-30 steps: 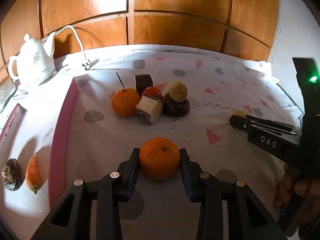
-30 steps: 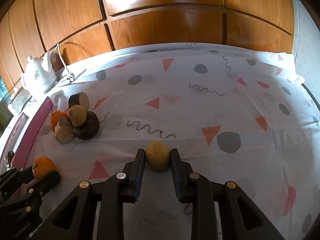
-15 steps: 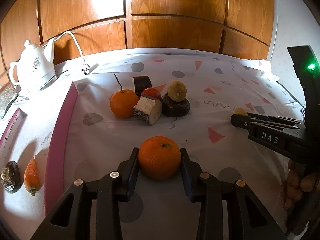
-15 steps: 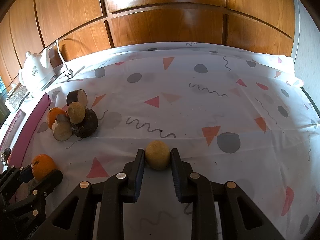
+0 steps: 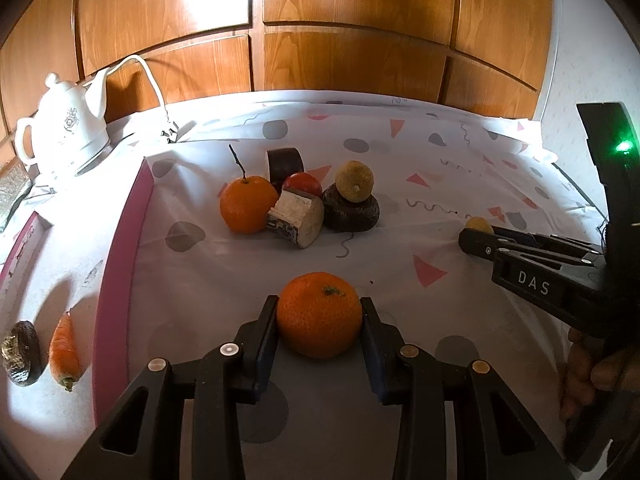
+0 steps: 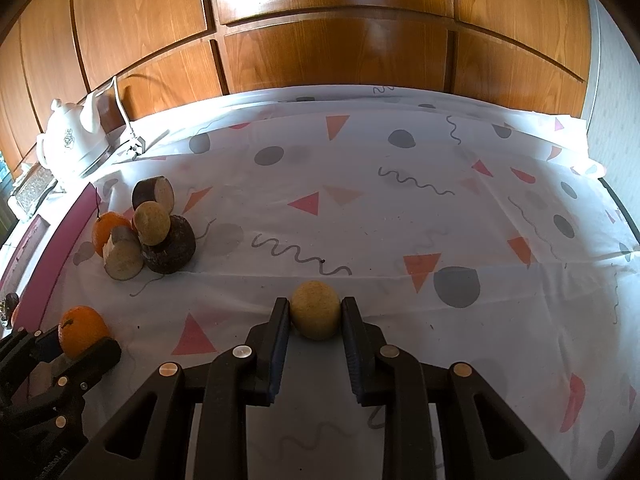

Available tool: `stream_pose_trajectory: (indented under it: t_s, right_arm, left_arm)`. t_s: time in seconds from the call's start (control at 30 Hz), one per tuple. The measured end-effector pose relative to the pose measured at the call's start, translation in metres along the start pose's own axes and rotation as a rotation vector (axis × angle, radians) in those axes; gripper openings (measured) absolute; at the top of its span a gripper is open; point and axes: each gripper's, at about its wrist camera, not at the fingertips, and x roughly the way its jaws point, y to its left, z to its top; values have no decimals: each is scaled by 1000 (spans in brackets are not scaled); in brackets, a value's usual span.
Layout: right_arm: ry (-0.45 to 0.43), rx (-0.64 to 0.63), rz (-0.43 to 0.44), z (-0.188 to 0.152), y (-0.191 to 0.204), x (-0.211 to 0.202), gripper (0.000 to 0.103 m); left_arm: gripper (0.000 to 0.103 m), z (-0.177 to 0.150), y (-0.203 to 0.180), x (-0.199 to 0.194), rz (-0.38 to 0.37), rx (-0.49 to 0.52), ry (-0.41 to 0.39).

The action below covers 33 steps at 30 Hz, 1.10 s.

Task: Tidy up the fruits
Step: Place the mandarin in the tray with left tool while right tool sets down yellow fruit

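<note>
pinching orange [image 5: 319, 314] in my left gripper [image 5: 319, 322], low over cloth [image 5: 224, 280]; my right gripper [image 6: 315, 320] clamped on yellow fruit [image 6: 315, 315], well right of fruit pile [image 5: 298, 200]

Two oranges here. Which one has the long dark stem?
The orange in the pile, beside the cut wood pieces; the orange in the left gripper shows only a green nub.

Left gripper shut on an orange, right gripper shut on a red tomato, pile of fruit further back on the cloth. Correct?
Not quite. The right gripper is shut on a tan-yellow round fruit, not a red tomato, as the right wrist view shows. The rest holds: the left gripper is shut on an orange, with the pile further back on the cloth.
</note>
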Motion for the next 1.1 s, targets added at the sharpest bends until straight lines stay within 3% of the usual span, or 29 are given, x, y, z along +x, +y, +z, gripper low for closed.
stream_pose_trajectory:
  t_s: [0.33,0.63,0.93,1.1]
  right_arm:
    - [1,-13,-15,1,2,-1,26]
    - [6,-29,-33,1,5,-1,26]
    - [22,-76,-72,2,14,-4,25]
    - [6,-57,-37,0,20,-19,25]
  left_arm:
    - [38,1,5,-12,-12,-59,44]
    - [38,7,11,-43,-22,-63,7]
    - [38,11,48,-67,11,-133,-7]
    - [38,12,83,-74,46,-195,-9]
